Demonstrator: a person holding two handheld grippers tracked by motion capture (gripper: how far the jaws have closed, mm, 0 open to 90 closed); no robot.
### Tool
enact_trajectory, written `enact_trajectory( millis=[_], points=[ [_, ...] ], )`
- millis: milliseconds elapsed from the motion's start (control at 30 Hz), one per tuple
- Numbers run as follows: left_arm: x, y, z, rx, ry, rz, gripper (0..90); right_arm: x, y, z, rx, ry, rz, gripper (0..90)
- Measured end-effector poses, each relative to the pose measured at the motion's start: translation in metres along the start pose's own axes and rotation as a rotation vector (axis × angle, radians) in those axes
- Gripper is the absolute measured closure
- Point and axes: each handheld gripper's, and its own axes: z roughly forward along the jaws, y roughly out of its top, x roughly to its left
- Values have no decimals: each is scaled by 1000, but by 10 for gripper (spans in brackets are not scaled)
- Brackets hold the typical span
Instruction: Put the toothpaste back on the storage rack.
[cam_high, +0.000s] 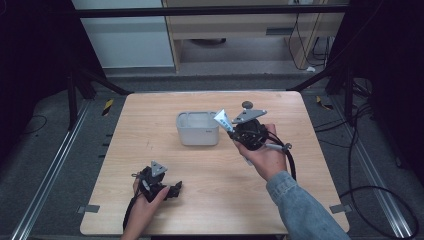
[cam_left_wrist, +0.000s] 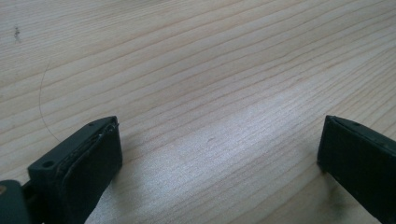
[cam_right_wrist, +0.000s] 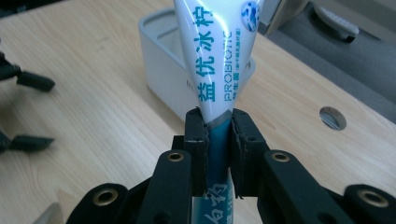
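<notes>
Tube (cam_right_wrist: 215, 70) clamped in right gripper (cam_right_wrist: 218, 135), bin (cam_high: 197, 129) at my 10 o'clock; next I lower it in. Left gripper (cam_high: 172, 190) open, idle.

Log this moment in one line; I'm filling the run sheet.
right claw: shut on tube | tube: lifted beside bin | left claw: open, low over table

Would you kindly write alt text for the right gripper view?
The right gripper has its black jaws shut on a white and teal toothpaste tube that points up and away. Behind it, a pale grey bin stands on the wooden table.
</notes>
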Motion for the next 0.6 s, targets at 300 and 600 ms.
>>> enact_trajectory(
  millis=[300,600],
  points=[
    [0,-1,-1,-3,5,-8,0,9,15,2,-89,-12,78,787],
    [0,0,0,0,7,-4,0,23,20,10,-143,-41,124,787]
  ],
)
